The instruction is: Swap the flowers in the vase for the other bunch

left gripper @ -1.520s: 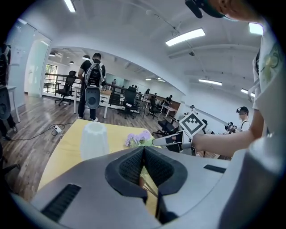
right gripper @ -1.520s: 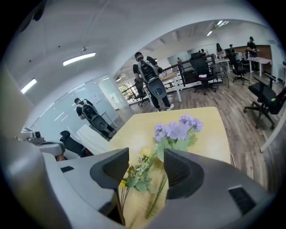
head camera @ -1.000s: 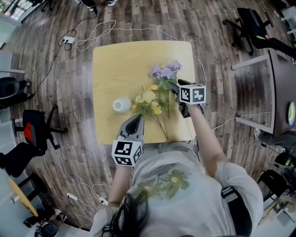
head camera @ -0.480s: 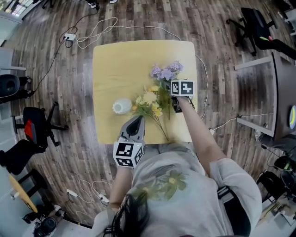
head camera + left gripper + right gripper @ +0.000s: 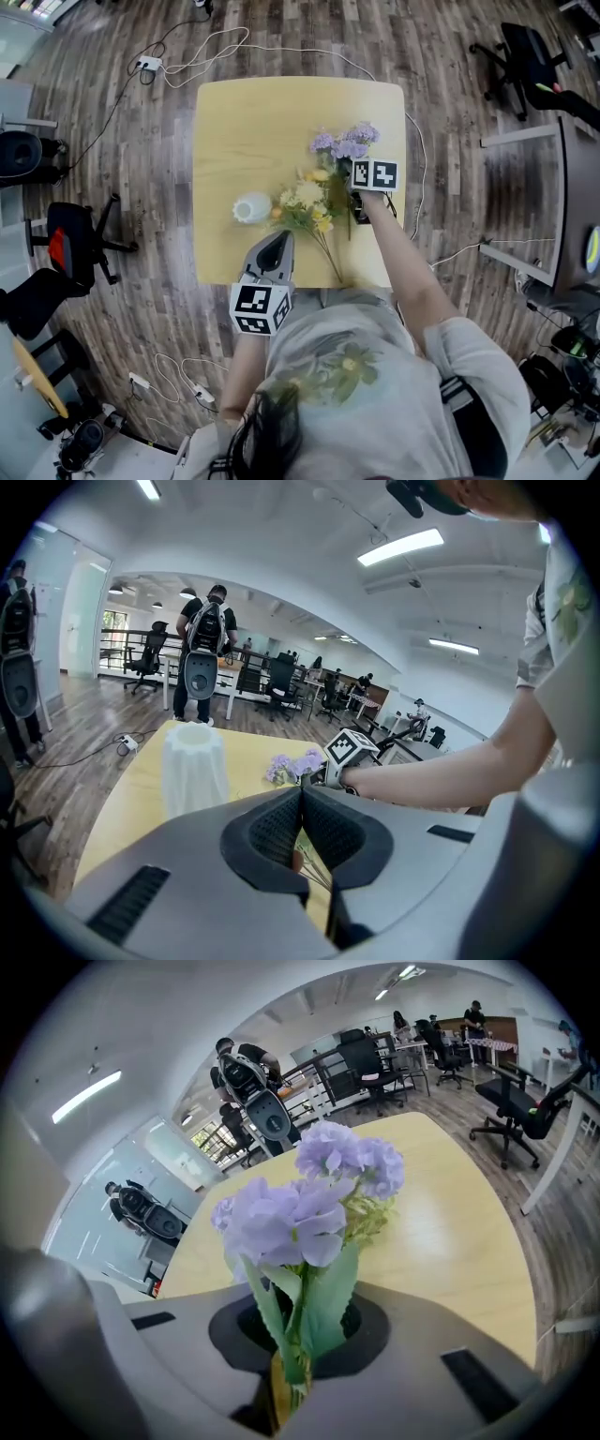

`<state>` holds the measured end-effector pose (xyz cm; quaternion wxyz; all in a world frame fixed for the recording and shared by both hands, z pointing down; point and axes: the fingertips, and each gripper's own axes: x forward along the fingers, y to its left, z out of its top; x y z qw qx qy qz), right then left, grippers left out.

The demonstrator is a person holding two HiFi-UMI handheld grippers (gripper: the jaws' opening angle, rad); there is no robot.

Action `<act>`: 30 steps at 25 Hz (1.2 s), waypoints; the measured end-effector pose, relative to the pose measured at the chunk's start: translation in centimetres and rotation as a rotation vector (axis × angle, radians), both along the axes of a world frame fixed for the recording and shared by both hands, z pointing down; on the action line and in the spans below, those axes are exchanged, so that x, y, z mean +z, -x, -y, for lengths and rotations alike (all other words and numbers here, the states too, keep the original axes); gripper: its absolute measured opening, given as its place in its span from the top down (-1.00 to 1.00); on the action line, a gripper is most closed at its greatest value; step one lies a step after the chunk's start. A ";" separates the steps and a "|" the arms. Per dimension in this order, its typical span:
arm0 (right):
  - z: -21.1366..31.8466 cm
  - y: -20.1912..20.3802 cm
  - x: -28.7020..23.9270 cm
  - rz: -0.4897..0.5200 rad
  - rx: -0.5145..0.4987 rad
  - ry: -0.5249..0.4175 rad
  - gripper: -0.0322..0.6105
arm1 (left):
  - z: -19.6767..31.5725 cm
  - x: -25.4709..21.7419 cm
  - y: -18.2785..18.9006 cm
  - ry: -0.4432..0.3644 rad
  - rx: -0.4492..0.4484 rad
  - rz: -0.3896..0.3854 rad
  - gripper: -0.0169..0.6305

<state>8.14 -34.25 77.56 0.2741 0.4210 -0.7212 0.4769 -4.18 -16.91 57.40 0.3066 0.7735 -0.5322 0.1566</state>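
One idle gripper, left: the left gripper [image 5: 302, 794] hangs over the near edge of the table [image 5: 234, 122], jaws pressed together on nothing, pointing toward the vase.
Yellow bunch: the yellow bunch [image 5: 305, 204] lies flat on the table. Its stems trail toward the near edge and its heads are just beside the vase. It is judged to be the bunch already taken out.
Vase: the vase [image 5: 251, 208] is white, upright and empty, to the left of the yellow heads. It is judged light and liable to tip if a stem drags on its rim.
Right gripper: the jaws of the right gripper [image 5: 281, 1387] have just been closing. They now pinch the green stems and leaves of the purple bunch, low below the heads.
Purple bunch: the purple bunch [image 5: 345, 145] is at the far right of the table, its heads beyond the gripper. Whether it still rests on the surface cannot be told.
Handling, judged: the bunch is light. Its stems are thin and springy, its leaves slick and its heads soft and easily crushed.
Hold point, judged: grip the gathered stems below the leaves, as they are held now. A grip on the leaves alone could let a stem slide out.
Risk, judged: the top-heavy heads may swing when the bunch is raised.
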 end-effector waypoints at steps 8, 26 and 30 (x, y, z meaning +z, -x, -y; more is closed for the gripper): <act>-0.7 0.5 -4.3 0.035 -0.092 -0.081 0.72 | -0.6 -1.5 0.8 -0.042 -0.014 0.013 0.89; -3.8 -0.3 -18.8 0.088 -0.167 -0.470 0.72 | -4.6 -5.2 3.9 -0.132 -0.074 0.055 0.89; -5.1 0.3 -21.4 0.116 -0.175 -0.518 0.72 | -5.9 -6.1 5.0 -0.151 -0.102 0.068 0.89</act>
